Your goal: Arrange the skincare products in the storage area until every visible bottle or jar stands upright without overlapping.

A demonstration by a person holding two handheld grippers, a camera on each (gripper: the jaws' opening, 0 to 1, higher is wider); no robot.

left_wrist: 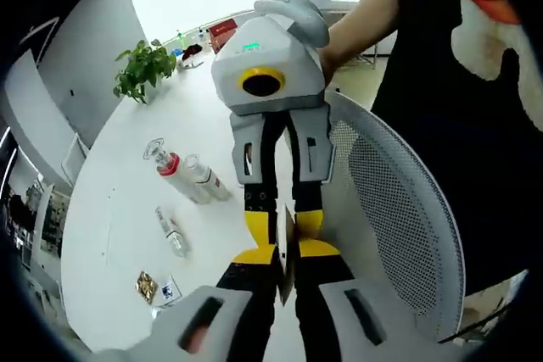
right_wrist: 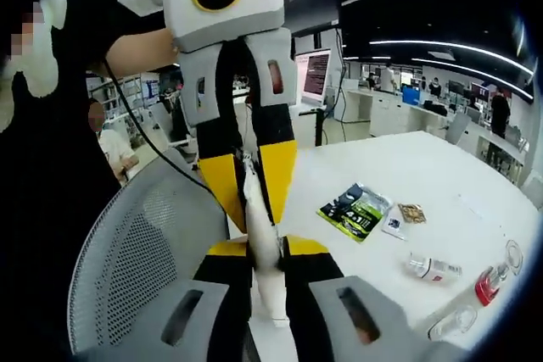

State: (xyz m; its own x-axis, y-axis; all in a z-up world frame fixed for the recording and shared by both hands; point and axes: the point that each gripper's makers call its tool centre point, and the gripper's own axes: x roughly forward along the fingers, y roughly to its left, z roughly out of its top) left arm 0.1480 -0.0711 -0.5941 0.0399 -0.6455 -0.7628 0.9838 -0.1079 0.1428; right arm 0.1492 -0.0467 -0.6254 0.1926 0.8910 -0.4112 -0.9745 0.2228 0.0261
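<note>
A thin white sachet (right_wrist: 263, 256) is pinched jointly by both claws; toppled clear bottles (left_wrist: 191, 177) are seen on the white bench (left_wrist: 127, 209), well apart.

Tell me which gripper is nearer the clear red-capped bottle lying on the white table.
Right, probably. The clear red-capped bottle lies beside the right gripper; the left gripper is farther back, tip to tip with it, both pinching a thin white sachet.

Likely an office: desks (right_wrist: 386, 99), monitors (right_wrist: 314, 74), mesh chair (right_wrist: 127, 252).
</note>
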